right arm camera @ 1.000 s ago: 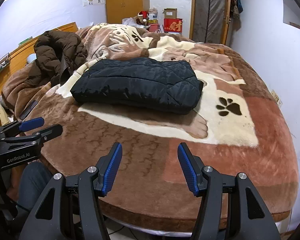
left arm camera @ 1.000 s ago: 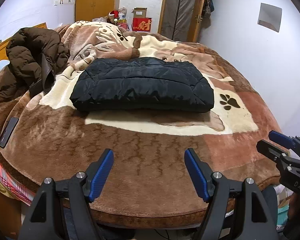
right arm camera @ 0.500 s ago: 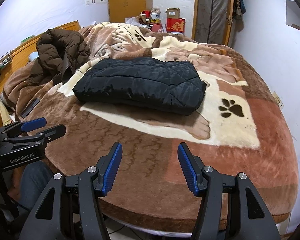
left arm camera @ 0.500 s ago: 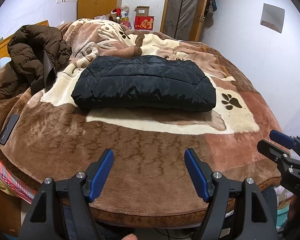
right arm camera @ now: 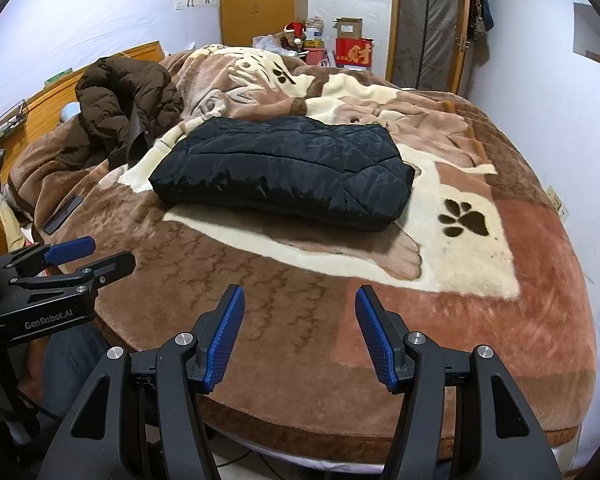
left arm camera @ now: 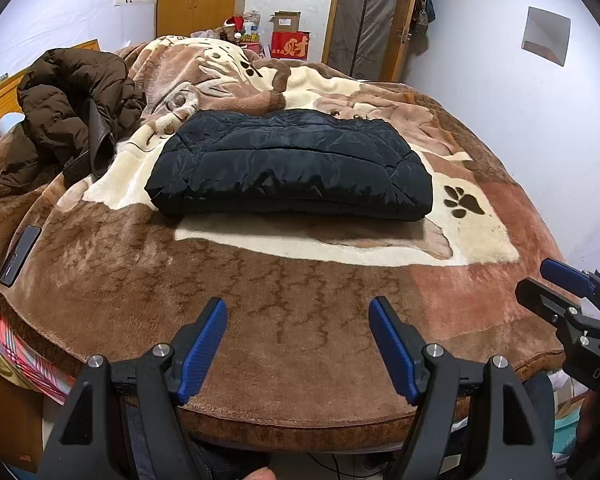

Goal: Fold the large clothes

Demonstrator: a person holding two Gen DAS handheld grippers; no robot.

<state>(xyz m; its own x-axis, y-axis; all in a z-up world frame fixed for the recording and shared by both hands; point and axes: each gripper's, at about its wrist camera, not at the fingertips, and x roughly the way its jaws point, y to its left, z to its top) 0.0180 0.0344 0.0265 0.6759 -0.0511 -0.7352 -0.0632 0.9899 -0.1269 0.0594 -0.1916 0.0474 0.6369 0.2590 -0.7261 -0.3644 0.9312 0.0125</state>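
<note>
A black quilted jacket (left arm camera: 292, 168) lies folded into a thick rectangle in the middle of the bed; it also shows in the right wrist view (right arm camera: 288, 170). My left gripper (left arm camera: 298, 320) is open and empty over the bed's near edge, well short of the jacket. My right gripper (right arm camera: 299, 306) is open and empty, also over the near edge. Each gripper shows in the other's view: the right one at the far right (left arm camera: 556, 288), the left one at the far left (right arm camera: 88, 254).
A brown puffer jacket (left arm camera: 72, 108) lies crumpled at the bed's left (right arm camera: 128, 104). A dark phone (left arm camera: 20, 254) lies near the left edge. The brown and cream fleece blanket (left arm camera: 300, 300) covers the bed. Boxes and a door stand behind.
Both views have drifted slightly, so the jacket and bed sit a little lower in frame. Both grippers stay open and empty. The folded jacket has not moved.
</note>
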